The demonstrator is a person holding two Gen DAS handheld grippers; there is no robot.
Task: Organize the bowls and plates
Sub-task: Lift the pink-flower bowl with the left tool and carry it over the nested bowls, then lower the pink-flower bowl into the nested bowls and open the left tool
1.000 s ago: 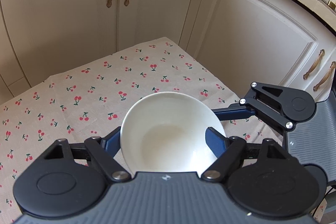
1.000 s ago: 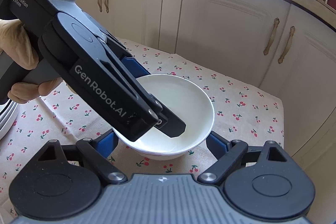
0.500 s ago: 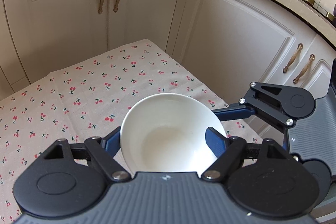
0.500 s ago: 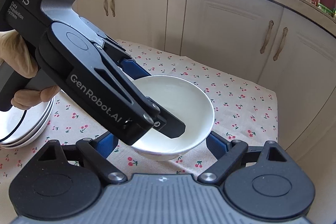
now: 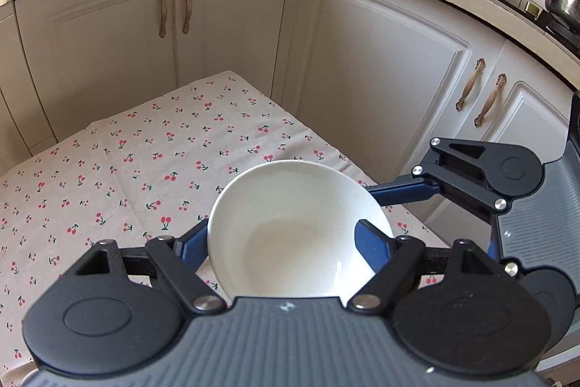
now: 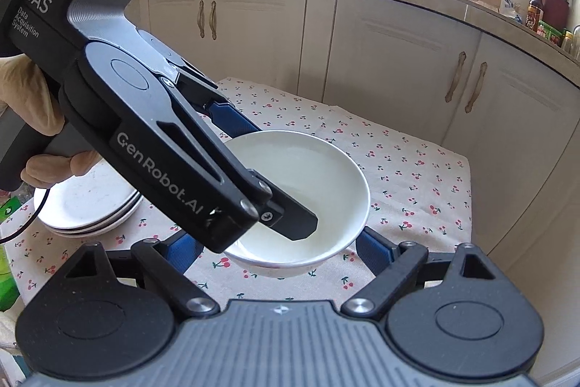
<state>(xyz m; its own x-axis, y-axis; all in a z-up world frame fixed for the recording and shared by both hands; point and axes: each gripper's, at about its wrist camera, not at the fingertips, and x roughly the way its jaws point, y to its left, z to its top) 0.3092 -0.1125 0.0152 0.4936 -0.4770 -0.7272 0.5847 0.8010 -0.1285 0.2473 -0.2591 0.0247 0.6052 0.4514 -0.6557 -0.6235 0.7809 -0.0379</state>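
A white bowl (image 5: 297,227) is held above the cherry-print tablecloth (image 5: 145,162). My left gripper (image 5: 286,245) is shut on the bowl, one blue finger outside its wall and one inside. In the right wrist view the bowl (image 6: 311,184) hangs clear of the cloth in the left gripper (image 6: 253,176). My right gripper (image 6: 279,249) is open, its blue fingers spread either side of the bowl's near edge without touching it. It also shows in the left wrist view (image 5: 402,191) to the right of the bowl. A stack of white plates (image 6: 87,205) lies at the left.
White cabinet doors (image 5: 380,78) stand close behind and to the right of the table. The table's right edge (image 6: 467,205) drops off near the cabinets. A green object (image 6: 7,263) sits at the far left edge.
The left gripper has lifted the bowl up off the cloth. Both cameras have risen and tilted up, showing more countertop and the plate stack. The right gripper stays open by the bowl.
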